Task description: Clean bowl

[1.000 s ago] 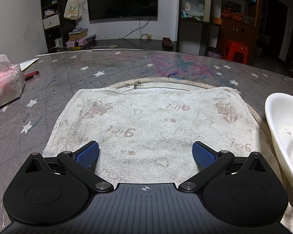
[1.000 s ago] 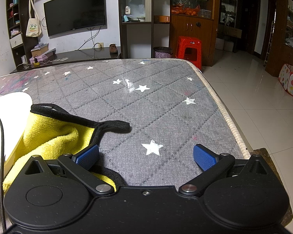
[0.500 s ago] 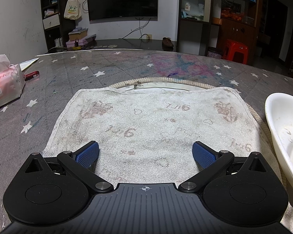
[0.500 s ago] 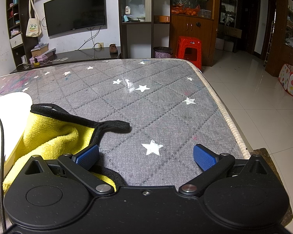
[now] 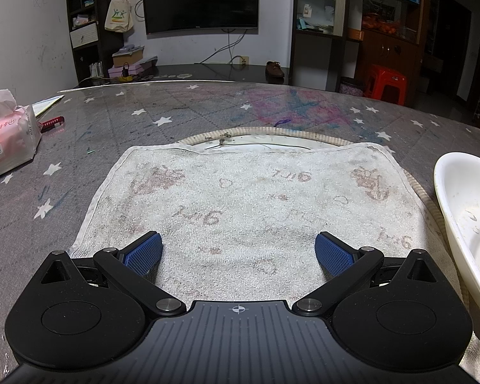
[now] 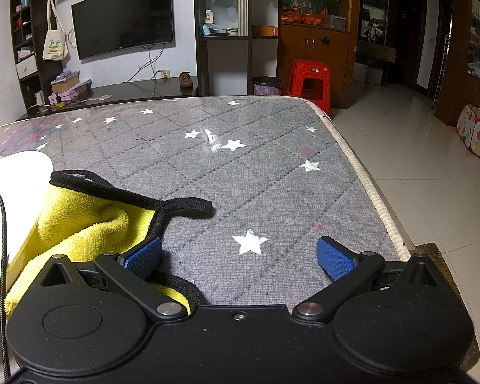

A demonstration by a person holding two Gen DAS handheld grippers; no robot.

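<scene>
A white bowl with smears inside sits at the right edge of the left wrist view; its rim shows at the left of the right wrist view. My left gripper is open low over a stained white towel, with nothing between its fingers. A yellow cloth with black trim lies beside the bowl. My right gripper is open over the grey starred table cover, its left fingertip at the cloth's edge.
A pink tissue pack and a red pen lie at the far left. A round mat shows under the towel. The table's right edge drops to a tiled floor. A black cable crosses the bowl.
</scene>
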